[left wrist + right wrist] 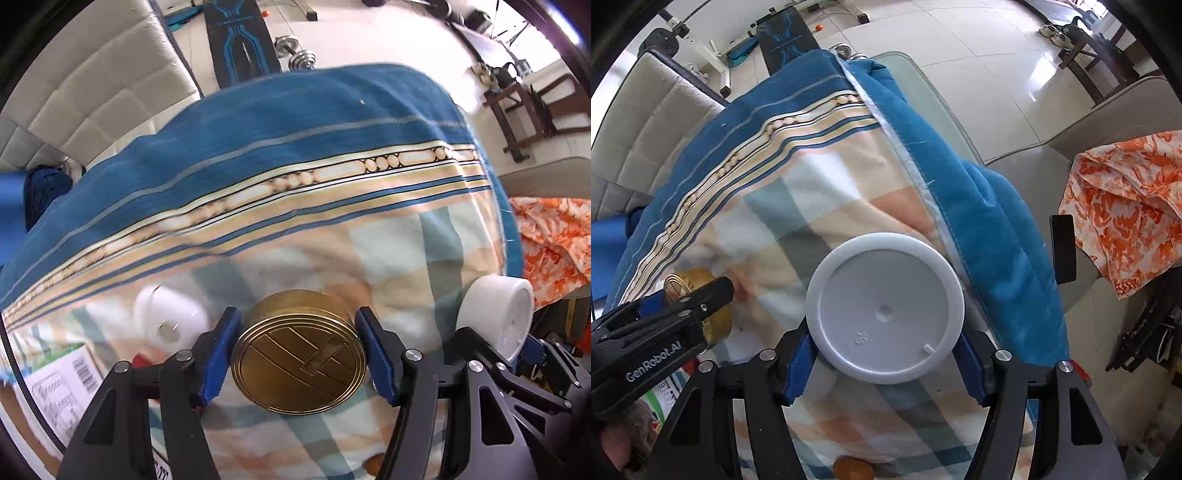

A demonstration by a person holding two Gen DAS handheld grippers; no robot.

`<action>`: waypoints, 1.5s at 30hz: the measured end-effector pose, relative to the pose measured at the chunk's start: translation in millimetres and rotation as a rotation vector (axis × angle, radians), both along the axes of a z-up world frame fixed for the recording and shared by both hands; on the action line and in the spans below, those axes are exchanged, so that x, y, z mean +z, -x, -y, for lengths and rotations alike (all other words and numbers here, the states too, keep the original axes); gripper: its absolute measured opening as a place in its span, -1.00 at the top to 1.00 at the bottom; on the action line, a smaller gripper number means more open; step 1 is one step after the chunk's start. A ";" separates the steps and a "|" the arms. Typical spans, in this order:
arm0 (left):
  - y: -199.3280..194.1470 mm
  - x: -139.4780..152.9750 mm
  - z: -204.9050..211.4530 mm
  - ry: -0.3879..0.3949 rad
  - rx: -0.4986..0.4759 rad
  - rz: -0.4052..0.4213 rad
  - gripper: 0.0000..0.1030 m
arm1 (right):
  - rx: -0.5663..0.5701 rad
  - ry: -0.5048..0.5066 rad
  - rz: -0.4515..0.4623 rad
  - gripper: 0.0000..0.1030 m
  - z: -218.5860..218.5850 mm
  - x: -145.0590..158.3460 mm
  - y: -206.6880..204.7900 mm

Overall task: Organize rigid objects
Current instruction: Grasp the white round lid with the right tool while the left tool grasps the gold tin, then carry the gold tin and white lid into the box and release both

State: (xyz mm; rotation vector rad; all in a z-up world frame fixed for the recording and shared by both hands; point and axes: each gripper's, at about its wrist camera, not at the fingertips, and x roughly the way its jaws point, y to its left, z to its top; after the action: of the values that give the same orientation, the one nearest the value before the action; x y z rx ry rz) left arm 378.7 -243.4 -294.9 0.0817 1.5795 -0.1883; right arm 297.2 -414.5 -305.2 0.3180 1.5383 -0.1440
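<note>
A round gold tin (299, 362) with an embossed lid rests on the checked cloth (388, 251). My left gripper (299, 354) points down over it, its blue pads (221, 354) against both sides of the tin. In the right wrist view a white round tub (884, 310), bottom toward the camera, sits between the blue pads (798, 365) of my right gripper (886, 350), which is shut on it. The same tub (495, 314) shows at the right of the left wrist view. The gold tin (694, 280) and left gripper (683, 306) appear at the left of the right wrist view.
A white jar (170, 321) lies on the cloth left of the tin, beside a printed box (62, 387). A small orange object (853, 469) lies near the front edge. An orange-patterned fabric (1126, 206) and a black flat device (1063, 247) are to the right. Padded chairs (646, 122) stand behind.
</note>
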 end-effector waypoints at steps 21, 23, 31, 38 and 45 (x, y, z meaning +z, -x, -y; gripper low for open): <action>103.9 123.2 -149.4 0.066 0.140 0.267 -0.19 | 0.191 -0.103 0.110 0.99 -138.9 97.7 62.3; 109.3 123.3 -162.4 0.063 0.158 0.255 -0.19 | 0.164 -0.090 0.082 0.86 -127.1 88.9 64.9; 122.6 103.0 -153.9 0.073 0.159 0.221 -0.19 | 0.116 0.018 -0.038 -0.26 -98.0 21.2 74.2; 114.5 77.6 -115.3 0.062 0.114 0.182 -0.20 | 0.078 0.113 -0.087 -0.72 -83.9 -27.5 59.1; 113.3 59.9 -89.3 0.060 0.071 0.147 -0.20 | 0.042 0.090 -0.072 -0.70 -64.1 -30.1 52.7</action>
State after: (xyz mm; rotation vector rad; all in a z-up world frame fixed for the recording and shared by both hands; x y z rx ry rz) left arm 265.4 -154.1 -235.0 -0.0071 1.4265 -0.1703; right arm 244.5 -350.5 -335.3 0.2113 1.6033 -0.1933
